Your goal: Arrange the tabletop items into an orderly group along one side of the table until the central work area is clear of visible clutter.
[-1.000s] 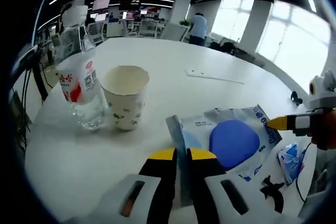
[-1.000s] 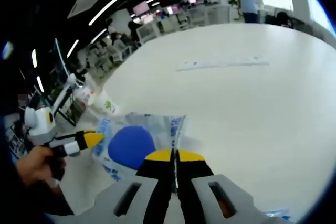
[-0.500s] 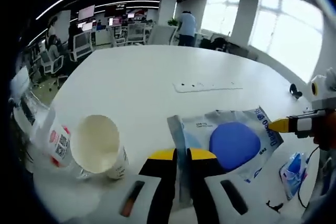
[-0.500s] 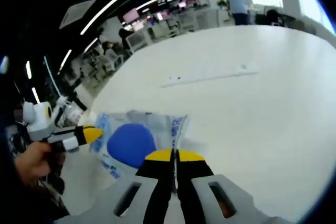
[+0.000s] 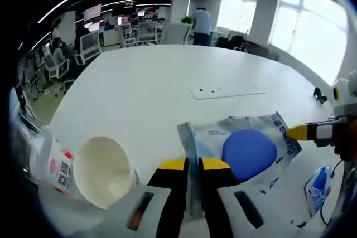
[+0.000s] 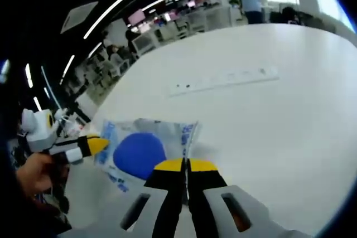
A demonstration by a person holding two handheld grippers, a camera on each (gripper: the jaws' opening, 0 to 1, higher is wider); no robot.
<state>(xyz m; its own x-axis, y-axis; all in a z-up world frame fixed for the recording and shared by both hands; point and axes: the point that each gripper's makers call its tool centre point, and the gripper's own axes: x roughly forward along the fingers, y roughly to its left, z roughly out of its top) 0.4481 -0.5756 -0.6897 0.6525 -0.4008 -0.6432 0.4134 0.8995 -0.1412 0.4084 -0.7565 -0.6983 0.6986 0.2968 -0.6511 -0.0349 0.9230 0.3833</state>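
Both tongs, left [image 5: 193, 164] and right [image 6: 186, 165], pinched opposite edges of the clear plastic pouch with a blue disc [image 5: 241, 150], apparently to carry it flat above the white tabletop [image 5: 156, 82].

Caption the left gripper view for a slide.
Both grippers pinch a pouch beside a cup and bottle.

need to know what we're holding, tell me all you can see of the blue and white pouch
The pouch is a flat, crinkled packet of glossy plastic film, white and pale blue with blue print, and a big blue round patch mid-face. It is held above the white table, spread between both hand-held grippers: the left gripper is shut on one edge, the right gripper on the opposite edge. Whether it is sealed cannot be told.
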